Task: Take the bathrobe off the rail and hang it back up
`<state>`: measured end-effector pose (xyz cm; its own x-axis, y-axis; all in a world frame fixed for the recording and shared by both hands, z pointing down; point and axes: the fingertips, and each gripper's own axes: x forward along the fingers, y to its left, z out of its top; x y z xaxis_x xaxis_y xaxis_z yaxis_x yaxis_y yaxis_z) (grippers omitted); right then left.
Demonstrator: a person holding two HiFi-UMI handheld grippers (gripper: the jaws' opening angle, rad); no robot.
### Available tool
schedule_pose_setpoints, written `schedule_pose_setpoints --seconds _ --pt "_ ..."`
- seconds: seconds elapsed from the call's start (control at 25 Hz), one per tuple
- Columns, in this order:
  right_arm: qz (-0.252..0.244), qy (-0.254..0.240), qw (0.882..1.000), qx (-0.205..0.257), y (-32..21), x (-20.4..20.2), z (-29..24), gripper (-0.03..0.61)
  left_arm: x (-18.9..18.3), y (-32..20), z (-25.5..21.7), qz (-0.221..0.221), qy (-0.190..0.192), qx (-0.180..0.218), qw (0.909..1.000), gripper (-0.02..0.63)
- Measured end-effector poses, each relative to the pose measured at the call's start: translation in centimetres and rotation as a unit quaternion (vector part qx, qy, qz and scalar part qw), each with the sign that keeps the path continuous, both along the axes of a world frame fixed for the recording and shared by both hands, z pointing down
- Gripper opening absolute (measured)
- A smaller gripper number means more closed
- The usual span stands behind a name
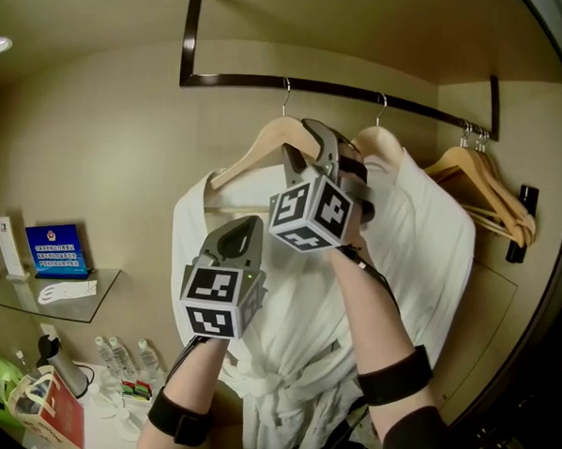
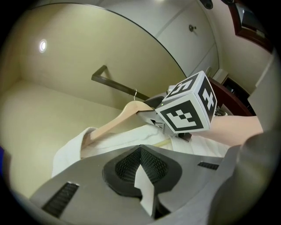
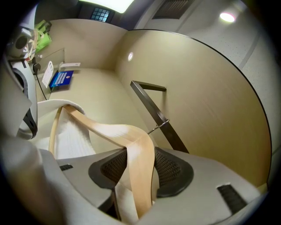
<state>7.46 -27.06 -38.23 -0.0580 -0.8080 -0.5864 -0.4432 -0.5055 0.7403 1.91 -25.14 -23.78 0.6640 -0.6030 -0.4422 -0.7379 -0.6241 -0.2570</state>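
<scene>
Right gripper (image 3: 139, 165) fingers clamp the wooden hanger (image 1: 263, 138), its hook (image 1: 286, 88) on the rail (image 1: 414, 106) with the bathrobe (image 1: 421, 245) draped on it, while left gripper (image 2: 142, 176) fingers are closed and empty; next, apparently, lift the hook clear.

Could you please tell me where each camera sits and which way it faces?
Head view: on the person's head, facing the rail and hanging bathrobe; both forearms, left gripper and right gripper show.
Left gripper view: on the left gripper, looking along jaws shut on what seems bathrobe cloth, toward the right gripper.
Right gripper view: on the right gripper, looking along jaws clamping the hanger, rail beyond.
Shared: all three show hanger and rail.
</scene>
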Motion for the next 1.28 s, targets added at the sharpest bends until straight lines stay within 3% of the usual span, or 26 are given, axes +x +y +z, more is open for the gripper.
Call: schedule_pose_setpoints --seconds 0.24,0.52,0.76,0.84,0.92,1.08,1.28 --pt "-0.023 0.013 1.000 0.000 0.9 -0.5 0.3 0.209 0.1 0.2 1.1 -0.018 -0.002 -0.008 0.9998 0.002" --pt "-0.095 0.015 0.995 0.004 5.8 -0.8 4.2 0.199 -0.2 2.2 3.2 -0.051 -0.002 -0.016 0.9986 0.002" --pt "-0.202 -0.039 0.976 -0.072 10.7 0.2 14.5 0.179 -0.5 5.4 9.3 -0.093 -0.027 -0.057 0.9937 0.002" --pt "-0.230 -0.065 0.967 -0.084 12.3 1.5 17.8 0.113 -0.3 6.1 11.5 -0.103 -0.033 -0.064 0.9920 0.002" --pt "-0.267 -0.108 0.952 -0.105 13.5 2.7 21.4 0.065 -0.2 6.8 14.4 -0.114 -0.050 -0.080 0.9889 0.002" --pt "-0.335 -0.195 0.907 -0.163 15.6 3.5 29.9 0.017 -1.3 9.0 22.6 -0.138 -0.109 -0.131 0.9756 0.002" --pt "-0.336 -0.307 0.850 -0.264 17.2 4.6 40.9 0.017 -3.8 10.9 31.0 -0.131 -0.135 -0.194 0.9628 0.002"
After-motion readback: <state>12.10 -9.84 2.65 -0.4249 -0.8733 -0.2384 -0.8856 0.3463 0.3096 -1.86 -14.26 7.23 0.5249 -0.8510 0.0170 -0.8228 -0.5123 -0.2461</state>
